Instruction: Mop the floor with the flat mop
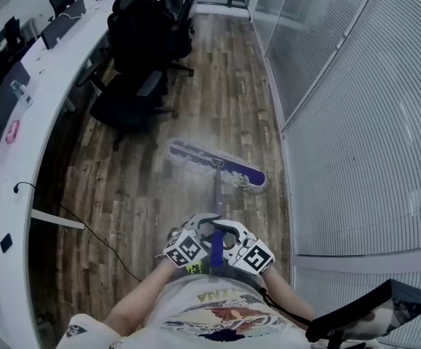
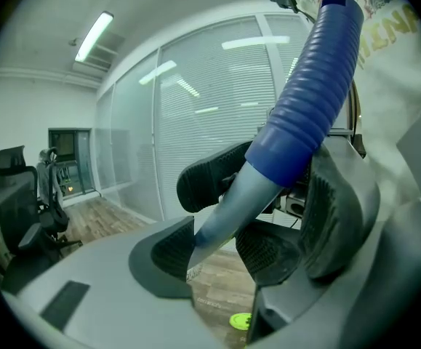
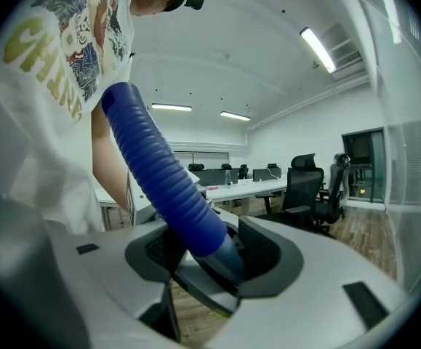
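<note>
A: Both hold one pole — our left gripper (image 1: 204, 225) and our right gripper (image 1: 229, 234) are clamped on the mop handle (image 1: 217, 195) close in front of our chest, meeting it from opposite sides.

B: Do our jaws really close on it?

A: They do. In the left gripper view the grey shaft sits between our ribbed pads (image 2: 168, 254), just below the blue ribbed sleeve (image 2: 308, 100). In the right gripper view that sleeve runs down between our pads and they pinch it from both sides.

B: Where do we see the mop head (image 1: 217, 167)?

A: Flat on the wooden floor (image 1: 137, 187) ahead of us, lying slantwise, its right end near the glass wall (image 1: 355, 122) with the blinds. The handle slopes from it back up to our grippers.

B: What stands beside us?

A: On our left, the long white desk (image 1: 43, 86) with dark monitors (image 1: 63, 22), and black office chairs (image 1: 134, 64) drawn up along it — none touching the mop head. On our right the glass wall runs close alongside.
</note>
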Demonstrator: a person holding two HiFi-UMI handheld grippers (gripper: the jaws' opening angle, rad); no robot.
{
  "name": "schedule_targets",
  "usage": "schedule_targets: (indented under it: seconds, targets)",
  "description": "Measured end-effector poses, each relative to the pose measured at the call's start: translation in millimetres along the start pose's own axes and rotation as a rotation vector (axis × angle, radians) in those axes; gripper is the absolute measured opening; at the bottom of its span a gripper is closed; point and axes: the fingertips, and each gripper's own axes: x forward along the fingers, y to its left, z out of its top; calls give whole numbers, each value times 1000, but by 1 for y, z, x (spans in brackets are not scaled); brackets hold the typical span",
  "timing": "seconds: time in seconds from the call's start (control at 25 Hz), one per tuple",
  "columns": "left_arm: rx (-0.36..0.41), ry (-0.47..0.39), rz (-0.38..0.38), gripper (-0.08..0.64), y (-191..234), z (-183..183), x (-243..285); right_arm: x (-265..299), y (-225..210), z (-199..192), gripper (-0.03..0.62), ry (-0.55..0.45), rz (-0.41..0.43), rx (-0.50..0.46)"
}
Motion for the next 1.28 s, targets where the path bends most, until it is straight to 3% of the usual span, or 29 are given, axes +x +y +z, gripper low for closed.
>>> schedule_targets:
  seconds: [0.2,0.36,0.92,1.12,1.28]
  targets:
    - [2,-4,-9,155,60,11,21,20,-61,8,207,-2,10,-53]
    - [-8,5,3,155,118,19,46,36,-121,13,208,-15,14,-39]
    - [-19,42,46,155,341,70,200,54,-394,17,207,-64,24,30]
    - [-23,61,65,155,378,75,222,59,-438,11,209,-54,27,38]
    - [-21,65,68,155,380,75,220,62,-437,18,209,-53,24,33]
